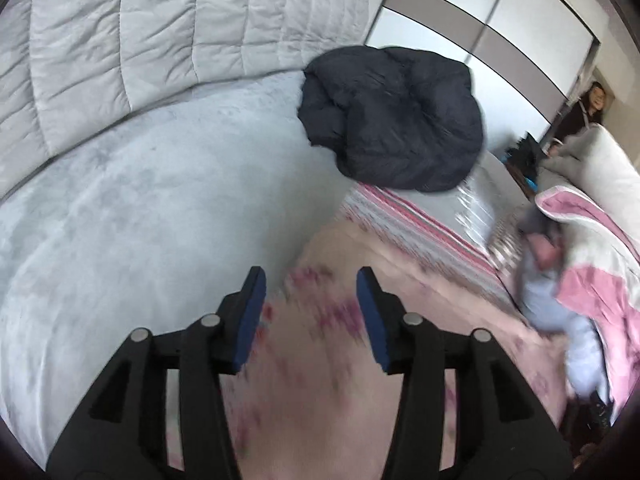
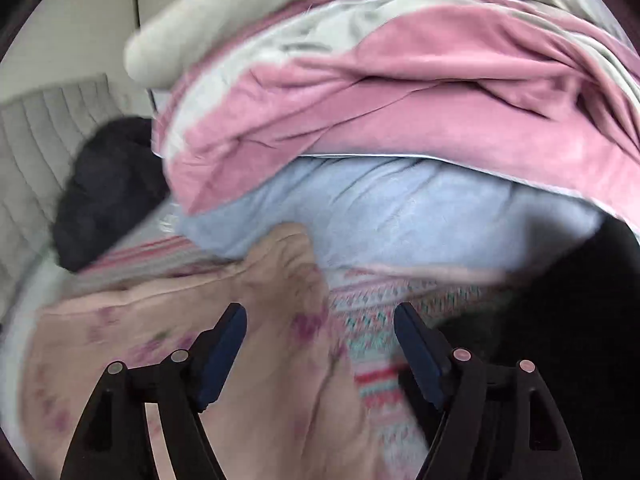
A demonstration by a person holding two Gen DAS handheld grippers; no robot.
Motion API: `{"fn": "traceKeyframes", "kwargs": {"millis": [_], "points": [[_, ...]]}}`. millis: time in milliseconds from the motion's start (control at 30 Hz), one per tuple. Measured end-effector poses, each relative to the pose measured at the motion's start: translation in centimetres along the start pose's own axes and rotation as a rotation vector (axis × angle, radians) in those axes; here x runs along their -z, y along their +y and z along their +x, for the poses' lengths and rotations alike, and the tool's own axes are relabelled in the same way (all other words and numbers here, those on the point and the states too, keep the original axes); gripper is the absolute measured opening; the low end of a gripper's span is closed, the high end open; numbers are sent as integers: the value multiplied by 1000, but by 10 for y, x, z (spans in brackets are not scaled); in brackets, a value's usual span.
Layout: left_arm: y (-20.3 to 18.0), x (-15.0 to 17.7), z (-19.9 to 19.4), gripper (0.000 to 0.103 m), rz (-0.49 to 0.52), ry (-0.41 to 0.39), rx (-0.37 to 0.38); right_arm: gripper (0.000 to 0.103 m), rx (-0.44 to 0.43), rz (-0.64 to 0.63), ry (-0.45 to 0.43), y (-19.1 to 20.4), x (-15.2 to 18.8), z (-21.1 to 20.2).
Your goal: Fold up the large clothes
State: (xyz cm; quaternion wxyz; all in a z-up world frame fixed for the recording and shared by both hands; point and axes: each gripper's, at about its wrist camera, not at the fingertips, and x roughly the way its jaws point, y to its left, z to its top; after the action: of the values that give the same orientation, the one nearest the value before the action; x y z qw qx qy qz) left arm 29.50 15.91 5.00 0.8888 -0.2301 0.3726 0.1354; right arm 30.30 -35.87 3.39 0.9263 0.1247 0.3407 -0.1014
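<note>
pale pink garment (image 1: pixel 320 380) with purple floral print | lying rumpled on striped bedspread, blurred | bunched ridge toward 12 o'clock in right wrist view (image 2: pixel 288 264) | at 6 o'clock in left wrist view

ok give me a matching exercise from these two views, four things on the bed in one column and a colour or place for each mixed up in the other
Things:
1. puffy jacket
2. floral garment
3. fleece blanket
4. left gripper

Descriptions:
A. pale pink with purple flowers, lying beneath both grippers
B. open, nothing between its blue pads
C. black, bunched up near the grey quilted headboard
D. pink and cream, heaped over a light blue cloth

Pairs: 1-C, 2-A, 3-D, 4-B
</note>
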Motion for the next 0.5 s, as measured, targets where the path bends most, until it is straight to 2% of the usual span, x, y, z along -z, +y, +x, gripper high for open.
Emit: {"fn": "traceKeyframes", "kwargs": {"millis": [100, 167, 267, 333, 500], "points": [[-13, 32, -19, 52, 65, 32, 39, 78, -66, 73, 122, 1, 29, -14], [-27, 55, -23, 52, 118, 63, 70, 78, -116, 101, 170, 0, 46, -13], [-60, 89, -17, 52, 216, 124, 89, 78, -90, 141, 233, -2, 67, 10], [-78, 105, -6, 52, 242, 166, 99, 78, -71, 139, 263, -2, 76, 29], [-89, 135, 31, 53, 303, 157, 21, 78, -16, 1, 255, 16, 87, 51]]}}
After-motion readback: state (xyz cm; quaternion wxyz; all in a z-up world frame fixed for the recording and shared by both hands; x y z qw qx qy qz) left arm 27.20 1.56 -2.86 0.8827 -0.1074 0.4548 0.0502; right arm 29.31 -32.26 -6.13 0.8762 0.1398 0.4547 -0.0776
